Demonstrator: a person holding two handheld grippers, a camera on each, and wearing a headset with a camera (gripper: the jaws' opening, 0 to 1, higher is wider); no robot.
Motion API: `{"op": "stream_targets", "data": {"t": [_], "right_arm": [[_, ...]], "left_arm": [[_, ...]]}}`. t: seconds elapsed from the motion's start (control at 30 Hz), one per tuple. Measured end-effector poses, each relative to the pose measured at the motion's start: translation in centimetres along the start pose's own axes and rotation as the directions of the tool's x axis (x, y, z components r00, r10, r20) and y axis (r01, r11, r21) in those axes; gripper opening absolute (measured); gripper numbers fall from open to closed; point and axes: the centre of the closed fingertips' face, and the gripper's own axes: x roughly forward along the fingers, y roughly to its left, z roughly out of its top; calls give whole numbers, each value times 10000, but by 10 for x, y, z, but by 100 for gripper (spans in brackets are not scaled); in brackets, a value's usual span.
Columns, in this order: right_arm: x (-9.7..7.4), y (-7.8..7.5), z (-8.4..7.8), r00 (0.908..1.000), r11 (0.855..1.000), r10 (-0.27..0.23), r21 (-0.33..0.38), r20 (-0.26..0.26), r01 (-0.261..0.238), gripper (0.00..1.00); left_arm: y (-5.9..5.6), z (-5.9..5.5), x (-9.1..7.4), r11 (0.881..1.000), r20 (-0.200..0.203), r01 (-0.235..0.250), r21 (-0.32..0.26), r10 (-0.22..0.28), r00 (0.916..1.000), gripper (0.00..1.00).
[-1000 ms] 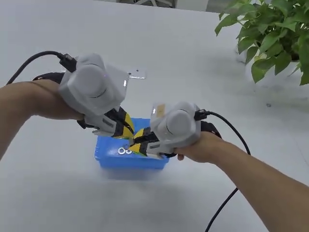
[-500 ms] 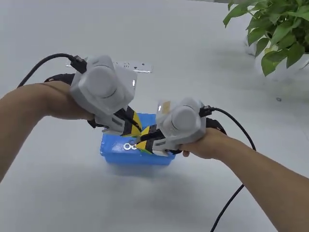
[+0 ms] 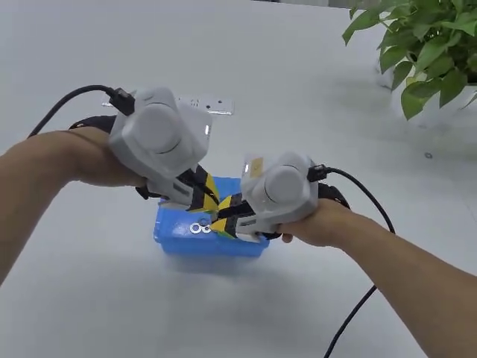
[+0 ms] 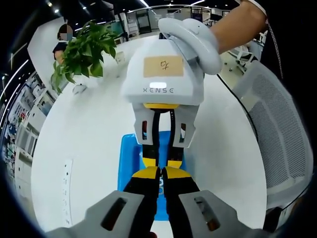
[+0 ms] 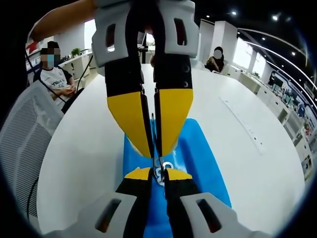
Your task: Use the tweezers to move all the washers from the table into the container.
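Note:
A blue container [image 3: 173, 237] [image 5: 199, 154] [image 4: 126, 159] sits on the white table with silver washers [image 3: 198, 228] [image 5: 167, 165] inside. Both grippers meet tip to tip just above it. My left gripper [image 3: 207, 203] [image 4: 161, 172] comes from the left with its jaws shut on thin metal tweezers [image 5: 152, 130]. My right gripper [image 3: 222, 221] [image 5: 158, 174] faces it from the right, and its jaws are closed around the tweezers' lower end over the washers. The tweezers' tips are hidden between the yellow jaws.
A white power strip [image 3: 212, 107] lies on the table behind the container. A leafy green plant [image 3: 425, 45] stands at the far right. A black cable [image 3: 359, 203] trails from the right gripper. People sit at desks in the background.
The grippers stay together over the container; the picture has shifted a little with the head camera.

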Motion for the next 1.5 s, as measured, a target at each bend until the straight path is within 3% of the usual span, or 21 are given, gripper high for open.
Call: {"op": "stream_targets", "data": {"t": [0.73, 1.5], "right_arm": [[-21, 7, 22, 9991, 9994, -297, -145, 294, 301, 11], [-40, 27, 37, 9978, 9987, -399, -310, 531, 415, 9]], "left_arm": [[-5, 15, -27, 9998, 58, -179, 56, 179, 9998, 6], [-25, 21, -50, 9999, 214, -105, 70, 104, 9997, 6]]}}
